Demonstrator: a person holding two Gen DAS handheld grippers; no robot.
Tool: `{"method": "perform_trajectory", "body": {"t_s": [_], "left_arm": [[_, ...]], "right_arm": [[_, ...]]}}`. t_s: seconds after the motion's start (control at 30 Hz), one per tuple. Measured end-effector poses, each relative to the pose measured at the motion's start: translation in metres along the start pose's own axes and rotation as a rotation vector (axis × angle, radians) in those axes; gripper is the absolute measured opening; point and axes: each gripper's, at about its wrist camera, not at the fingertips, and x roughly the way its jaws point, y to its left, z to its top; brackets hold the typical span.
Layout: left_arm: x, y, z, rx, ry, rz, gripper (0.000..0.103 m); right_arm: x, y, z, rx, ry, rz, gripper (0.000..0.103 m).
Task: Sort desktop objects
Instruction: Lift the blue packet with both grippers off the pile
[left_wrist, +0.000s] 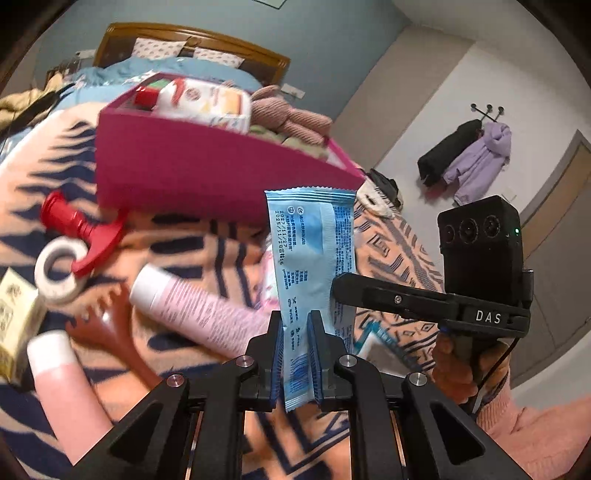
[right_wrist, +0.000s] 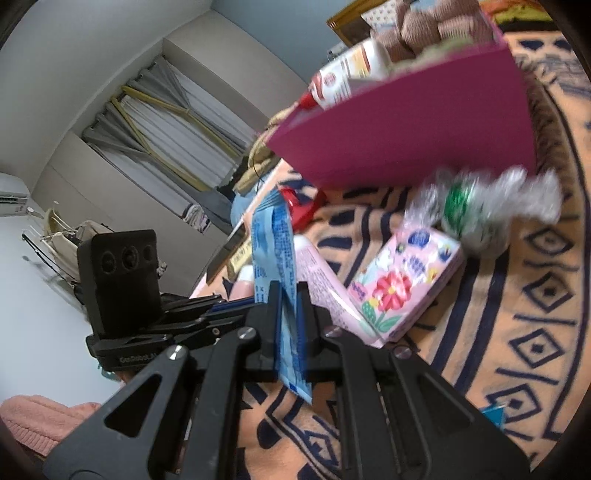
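The left gripper (left_wrist: 295, 332) and the right gripper (right_wrist: 286, 306) both pinch one blue packet (left_wrist: 310, 258), centre frame, below the pink box (left_wrist: 184, 170).

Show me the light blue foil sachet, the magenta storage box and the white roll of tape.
Light blue foil sachet (left_wrist: 308, 251), left wrist view, printed middle panel.
Magenta storage box (left_wrist: 192, 173), left wrist view, near side wall.
White roll of tape (left_wrist: 59, 275), left wrist view, ring's rim.
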Motion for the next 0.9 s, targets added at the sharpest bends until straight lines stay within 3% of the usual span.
{"method": "perform_trajectory", "body": {"t_s": [0.57,0.9], "left_arm": [[0.015,-0.046,0.082,0.119,-0.045,0.008,0.012],[0.038,-0.056,0.138,0.143,-0.057,0.040,0.012]], "right_arm": [[-0.054,0.009,0.049,-0.106,-0.162,-0.082,0.009],[-0.065,-0.006,0.102,-0.123,-0.227,-0.141,0.009]]}}
